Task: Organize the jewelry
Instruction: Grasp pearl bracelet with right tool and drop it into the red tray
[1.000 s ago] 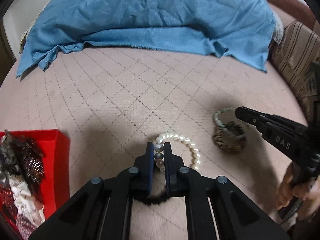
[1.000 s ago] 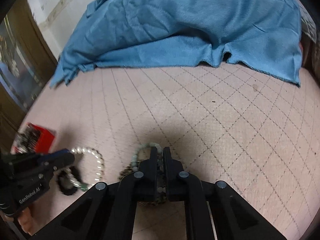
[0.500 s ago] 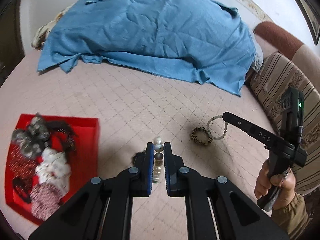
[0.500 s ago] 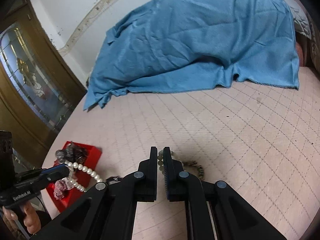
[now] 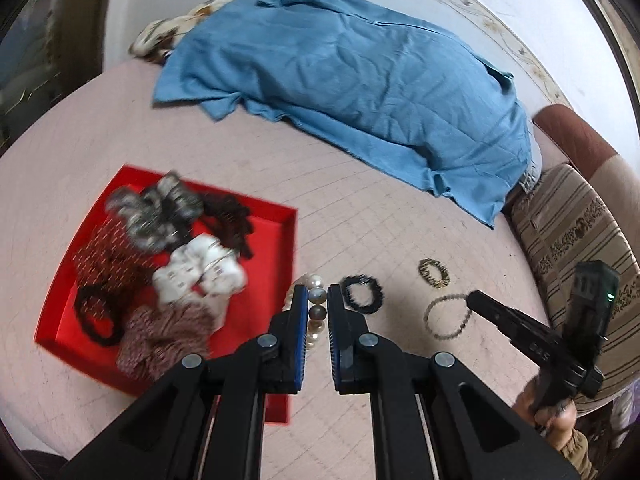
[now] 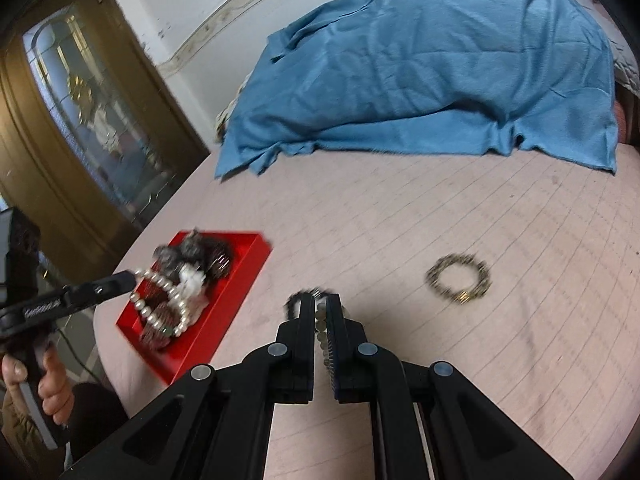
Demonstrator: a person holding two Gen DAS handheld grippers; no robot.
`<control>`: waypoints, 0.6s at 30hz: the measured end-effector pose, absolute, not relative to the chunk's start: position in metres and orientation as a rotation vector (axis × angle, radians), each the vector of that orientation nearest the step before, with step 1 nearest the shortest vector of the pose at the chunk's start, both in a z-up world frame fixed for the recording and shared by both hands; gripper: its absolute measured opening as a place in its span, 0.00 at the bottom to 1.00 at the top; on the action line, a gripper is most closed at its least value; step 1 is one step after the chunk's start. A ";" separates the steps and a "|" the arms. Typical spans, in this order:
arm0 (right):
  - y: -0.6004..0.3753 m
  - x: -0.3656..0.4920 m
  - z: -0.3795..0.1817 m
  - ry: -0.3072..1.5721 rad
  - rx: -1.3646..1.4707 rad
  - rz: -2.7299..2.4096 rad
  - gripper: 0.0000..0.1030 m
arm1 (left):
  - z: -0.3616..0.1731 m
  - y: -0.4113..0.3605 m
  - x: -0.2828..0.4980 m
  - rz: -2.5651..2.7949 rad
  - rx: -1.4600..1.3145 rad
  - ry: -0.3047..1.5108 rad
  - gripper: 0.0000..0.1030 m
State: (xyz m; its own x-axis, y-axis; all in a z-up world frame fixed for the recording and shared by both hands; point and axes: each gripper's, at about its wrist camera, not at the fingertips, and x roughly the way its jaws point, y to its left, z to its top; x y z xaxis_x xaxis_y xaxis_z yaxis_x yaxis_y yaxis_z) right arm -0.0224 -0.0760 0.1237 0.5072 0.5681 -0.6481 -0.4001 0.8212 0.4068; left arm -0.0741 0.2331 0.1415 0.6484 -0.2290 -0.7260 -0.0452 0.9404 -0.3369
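While both tongs clamp beaded bracelets, left tongs (image 5: pixel 318 300) pearls, right tongs (image 6: pixel 321 304) greenish, red tray (image 5: pixel 288 248) holds scrunchies (image 5: pixel 200 276).

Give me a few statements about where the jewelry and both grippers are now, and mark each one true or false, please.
1. The left gripper holds a white pearl bracelet between its jaws. True.
2. The red rectangular tray is empty. False: it holds dark, white and patterned fabric hair accessories.
3. The right gripper is shut on a thin bracelet of small grey-green beads. True.
4. The black beaded bracelet lies inside the tray. False: it lies on the pink quilted bed cover, beside the tray.
5. The gold-and-black leopard-pattern bracelet hangs from the right gripper. False: it lies alone on the bed cover.
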 end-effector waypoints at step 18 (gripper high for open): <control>0.075 -0.030 0.140 0.974 0.153 0.751 0.07 | 0.075 0.281 -0.109 -0.099 -0.403 0.908 0.09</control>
State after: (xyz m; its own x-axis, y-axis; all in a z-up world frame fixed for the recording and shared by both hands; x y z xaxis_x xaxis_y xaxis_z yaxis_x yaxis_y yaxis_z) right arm -0.0301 0.0746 0.1405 0.3353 0.6385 -0.6928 -0.5072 0.7420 0.4384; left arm -0.1085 0.2815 0.0751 0.6163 -0.2517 -0.7462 -0.0844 0.9210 -0.3804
